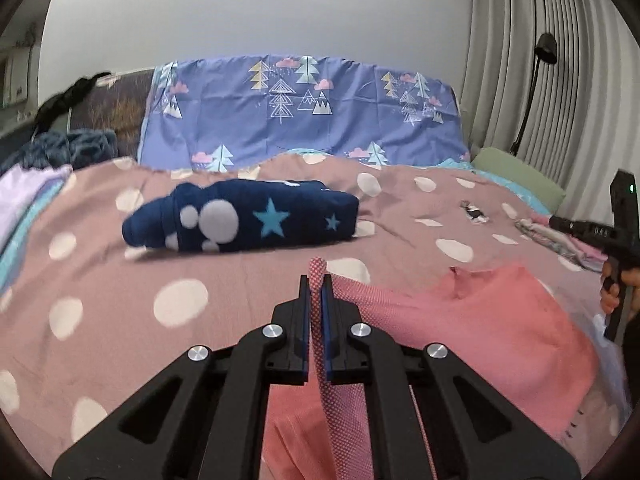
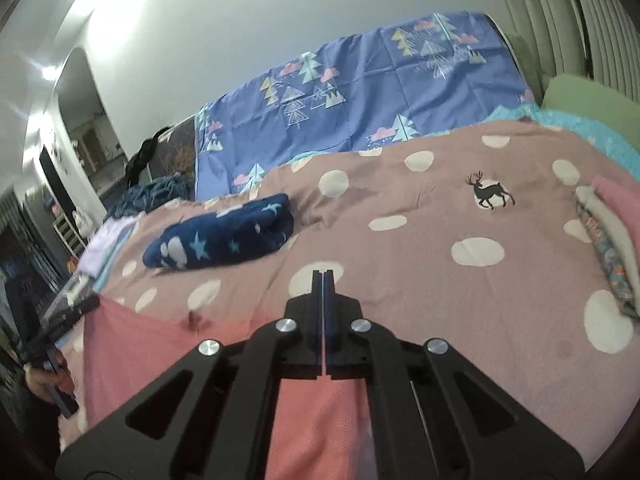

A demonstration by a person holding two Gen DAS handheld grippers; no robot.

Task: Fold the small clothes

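Observation:
A pink garment point(image 1: 500, 320) lies partly lifted over the dotted bedspread point(image 1: 120, 300). My left gripper point(image 1: 316, 280) is shut on its left edge, and a strip of dotted pink fabric stands up between the pads and hangs below them. In the right wrist view my right gripper point(image 2: 322, 276) is shut too. A thin pink line shows between its pads and the pink garment point(image 2: 316, 420) drapes beneath it, stretching left toward the other hand point(image 2: 44, 380). The cloth spans between the two grippers.
A folded navy blanket with stars point(image 1: 240, 220) lies in the middle of the bed. A stack of folded clothes point(image 2: 608, 240) sits at the right edge and lilac fabric point(image 1: 24, 192) at the left. A purple tree-print sheet point(image 1: 300, 112) covers the headboard; a green pillow point(image 1: 520, 176) lies beside it.

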